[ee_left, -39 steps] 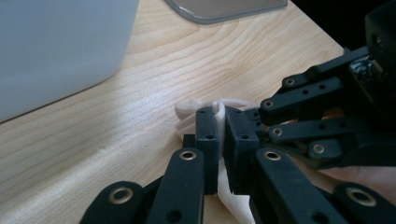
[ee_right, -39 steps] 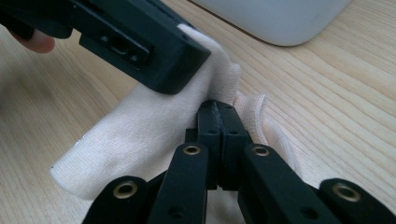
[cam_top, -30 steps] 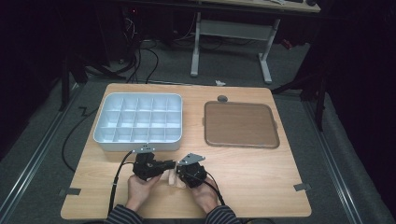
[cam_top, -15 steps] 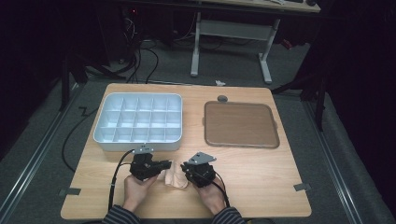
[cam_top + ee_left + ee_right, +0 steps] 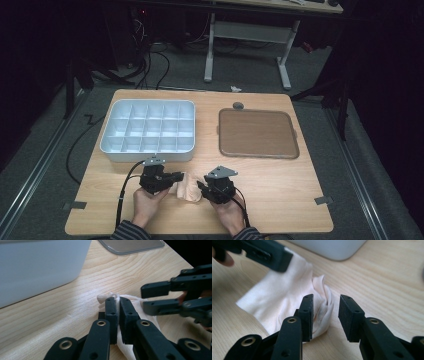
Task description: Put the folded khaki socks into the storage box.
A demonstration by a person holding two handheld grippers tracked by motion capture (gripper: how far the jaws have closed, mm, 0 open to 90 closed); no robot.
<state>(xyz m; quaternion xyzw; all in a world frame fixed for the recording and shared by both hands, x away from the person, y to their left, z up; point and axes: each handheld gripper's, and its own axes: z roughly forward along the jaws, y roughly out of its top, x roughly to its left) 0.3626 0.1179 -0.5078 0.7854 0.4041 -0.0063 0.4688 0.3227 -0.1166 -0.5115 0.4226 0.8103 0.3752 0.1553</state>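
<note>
1. Far left of the bench (image 5: pixel 280 200) from the high view: a white compartment tray (image 5: pixel 148 131) at about 11 o'clock, with a brown flat tray (image 5: pixel 257 133) across at 1 o'clock.
2. Left claw (image 5: pixel 116 301): its own view shows what the overhead can't, the two jaws pinched together on a bunched edge of the cloth (image 5: pixel 135 302), fabric squeezed right between the pads. In the high view the left claw (image 5: pixel 172 177) lies low and roughly level, pointing toward 3 o'clock, hand behind it at 7 o'clock.
3. The cloth (image 5: pixel 187 186) sits between the two claws at 6 o'clock on the bench, just in front of the compartment tray. It's a small pale peachy-white fabric piece, soft and wrinkled.
4. Right claw (image 5: pixel 325 312): jaws have just been opening and now stand about half apart. Its own view shows a twisted fold of the cloth (image 5: pixel 287 297) lying by the left pad, with the gap itself mostly over bare wood, so nothing is gripped. Overhead, the right claw (image 5: pixel 201 186) points toward 9 o'clock, facing the left one, hand at 5 o'clock.
</note>
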